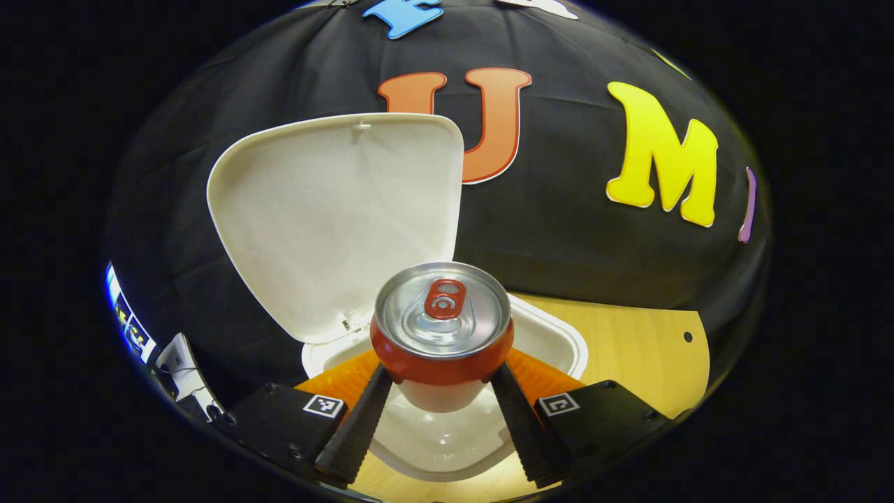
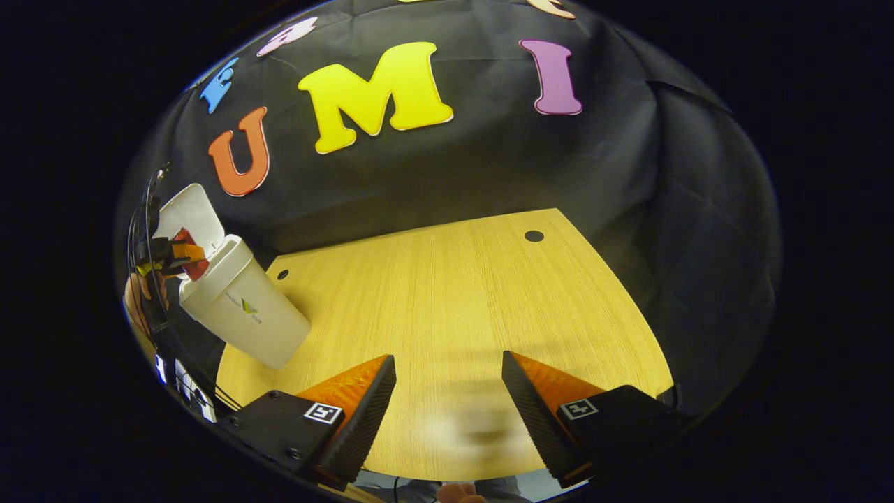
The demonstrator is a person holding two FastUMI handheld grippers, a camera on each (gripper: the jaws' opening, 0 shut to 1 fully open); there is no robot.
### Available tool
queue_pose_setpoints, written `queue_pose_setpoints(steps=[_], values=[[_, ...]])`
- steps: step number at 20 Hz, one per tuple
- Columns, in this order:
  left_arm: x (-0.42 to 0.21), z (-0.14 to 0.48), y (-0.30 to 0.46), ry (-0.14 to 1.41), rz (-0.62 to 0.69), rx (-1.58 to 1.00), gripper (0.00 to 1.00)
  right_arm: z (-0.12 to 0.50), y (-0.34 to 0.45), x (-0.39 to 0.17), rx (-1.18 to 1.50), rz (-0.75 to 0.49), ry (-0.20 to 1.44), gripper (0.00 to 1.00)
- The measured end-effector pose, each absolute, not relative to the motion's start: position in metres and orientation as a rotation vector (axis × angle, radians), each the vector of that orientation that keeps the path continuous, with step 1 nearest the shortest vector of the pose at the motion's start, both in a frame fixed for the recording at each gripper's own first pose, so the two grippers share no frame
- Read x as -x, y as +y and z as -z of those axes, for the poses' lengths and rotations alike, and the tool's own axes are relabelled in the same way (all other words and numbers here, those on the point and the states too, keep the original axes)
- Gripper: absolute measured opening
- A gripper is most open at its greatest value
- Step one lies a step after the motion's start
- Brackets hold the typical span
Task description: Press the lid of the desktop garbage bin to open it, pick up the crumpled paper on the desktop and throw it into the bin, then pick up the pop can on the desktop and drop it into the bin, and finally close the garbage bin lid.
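Left gripper (image 1: pixel 441 412): fingers pinch the pop can (image 1: pixel 441 328) from both sides, low on its body; the can stands upright between them, pull-tab end toward the camera.

Pop can, handling: judged light and thin-walled, likely empty; the smooth painted wall is slippery and can dent under a hard squeeze. Best hold is across the cylindrical wall, as here, with moderate pressure.

Pop can, position: above the open mouth of the garbage bin (image 1: pixel 552 335), near the middle of the opening, with the white interior visible just beneath the can.

Lid (image 1: pixel 335 216): swung up and back, standing open at the far left of the can; it is apart from the can.

Release, judgement: the can appears clear to drop straight down; the lid remains to be closed afterwards.

Right gripper (image 2: pixel 447 405): fingers spread, holding nothing, over bare desktop (image 2: pixel 454 293).

Garbage bin from the right gripper view (image 2: pixel 241 307): far to the left on the desktop, lid up, with the can (image 2: pixel 190 251) held at its mouth.

Crumpled paper: not on the visible desktop; judged already in the bin.
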State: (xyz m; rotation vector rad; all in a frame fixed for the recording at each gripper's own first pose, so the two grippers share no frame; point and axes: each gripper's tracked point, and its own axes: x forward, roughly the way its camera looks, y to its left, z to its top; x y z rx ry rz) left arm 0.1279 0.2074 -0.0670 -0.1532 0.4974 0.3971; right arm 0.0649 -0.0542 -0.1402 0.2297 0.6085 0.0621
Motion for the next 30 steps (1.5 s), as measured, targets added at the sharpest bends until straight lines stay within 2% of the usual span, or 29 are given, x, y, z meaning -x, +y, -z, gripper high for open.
queue_pose_setpoints(steps=[1, 2, 3, 4, 5, 7, 11, 13, 15, 16, 17, 25, 30], values=[[-0.128, 0.068, 0.210, 0.497, -0.408, 0.149, 0.85, 0.141, -0.056, -0.067, -0.233, -0.059, 0.612, 0.96], [-0.129, 0.068, 0.212, 0.492, -0.422, 0.143, 0.86, 0.143, -0.058, -0.069, -0.230, -0.060, 0.614, 0.92], [-0.130, 0.067, 0.216, 0.487, -0.448, 0.134, 0.87, 0.145, -0.061, -0.072, -0.223, -0.056, 0.615, 0.96], [-0.130, 0.067, 0.218, 0.486, -0.466, 0.129, 0.93, 0.145, -0.064, -0.075, -0.221, -0.048, 0.614, 0.92], [-0.130, 0.065, 0.216, 0.483, -0.464, 0.134, 0.87, 0.147, -0.066, -0.077, -0.227, -0.045, 0.617, 0.92], [-0.129, 0.064, 0.213, 0.481, -0.452, 0.154, 0.87, 0.148, -0.065, -0.079, -0.240, -0.048, 0.626, 0.96], [-0.130, 0.056, 0.210, 0.457, -0.445, 0.154, 0.89, 0.146, -0.062, -0.086, -0.202, -0.068, 0.615, 0.96], [-0.130, 0.040, 0.206, 0.432, -0.447, 0.130, 0.95, 0.144, -0.060, -0.087, -0.186, -0.081, 0.608, 0.96], [-0.125, 0.018, 0.203, 0.399, -0.453, 0.108, 0.96, 0.142, -0.058, -0.088, -0.186, -0.092, 0.609, 0.96], [-0.123, 0.005, 0.202, 0.377, -0.453, 0.101, 0.96, 0.141, -0.056, -0.089, -0.189, -0.098, 0.609, 0.93], [-0.122, -0.006, 0.201, 0.357, -0.450, 0.100, 0.96, 0.141, -0.053, -0.090, -0.190, -0.102, 0.609, 0.96], [-0.130, -0.089, 0.213, 0.272, -0.430, 0.116, 0.96, 0.132, -0.044, -0.094, -0.196, -0.141, 0.608, 0.96], [-0.138, -0.120, 0.243, 0.234, -0.490, 0.102, 0.96, 0.129, -0.042, -0.099, -0.201, -0.152, 0.610, 0.96]])
